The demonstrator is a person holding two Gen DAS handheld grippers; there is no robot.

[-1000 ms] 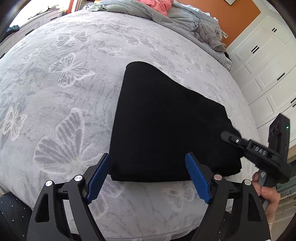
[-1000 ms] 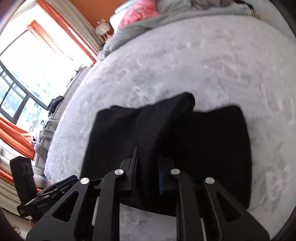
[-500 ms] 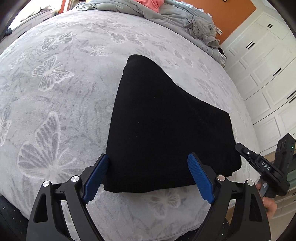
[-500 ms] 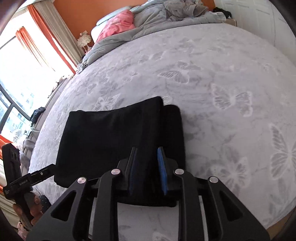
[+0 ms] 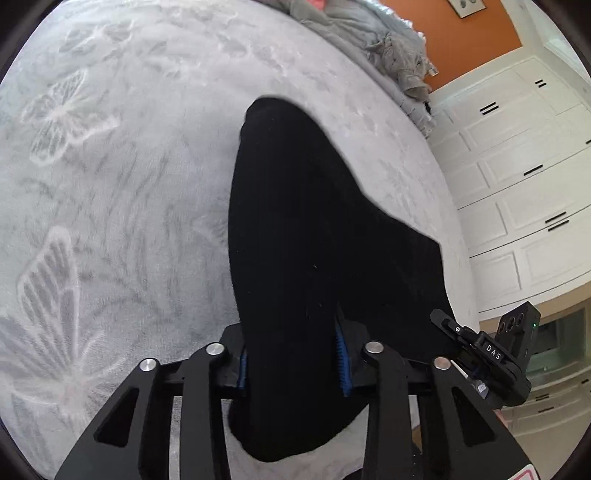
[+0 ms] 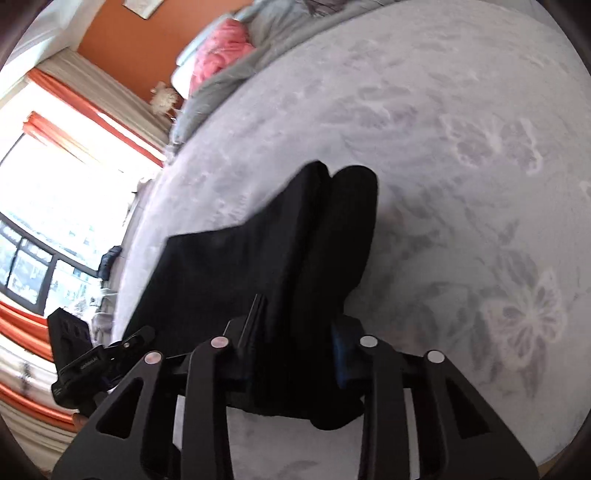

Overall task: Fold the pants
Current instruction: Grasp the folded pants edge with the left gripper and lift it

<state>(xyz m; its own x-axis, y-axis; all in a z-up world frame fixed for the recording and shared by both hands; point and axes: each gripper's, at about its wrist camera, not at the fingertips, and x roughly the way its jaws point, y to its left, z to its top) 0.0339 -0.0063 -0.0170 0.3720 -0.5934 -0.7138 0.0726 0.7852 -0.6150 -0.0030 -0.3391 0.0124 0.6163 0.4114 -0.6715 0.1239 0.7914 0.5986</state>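
Note:
The black pants (image 5: 314,221) lie folded on the grey butterfly-print bed (image 5: 110,184), their near edge bunched up and raised. My left gripper (image 5: 291,354) is closing on that near edge, and its blue pads (image 5: 341,354) press the fabric from both sides. In the right wrist view the pants (image 6: 258,258) run away from me as two thick folds. There my right gripper (image 6: 295,339) is shut on their near right corner. The right gripper (image 5: 480,350) shows at the pants' right edge in the left wrist view. The left gripper (image 6: 92,362) shows at lower left in the right wrist view.
A crumpled grey blanket (image 5: 369,33) and a pink pillow (image 6: 221,55) lie at the head of the bed. White cupboards (image 5: 517,184) stand close along the bed's right side. A bright window with orange curtains (image 6: 55,184) is on the left side.
My left gripper went from wide open around the pants' near edge to closed on it, bunching the cloth. The right gripper rolled and the near edge rose.

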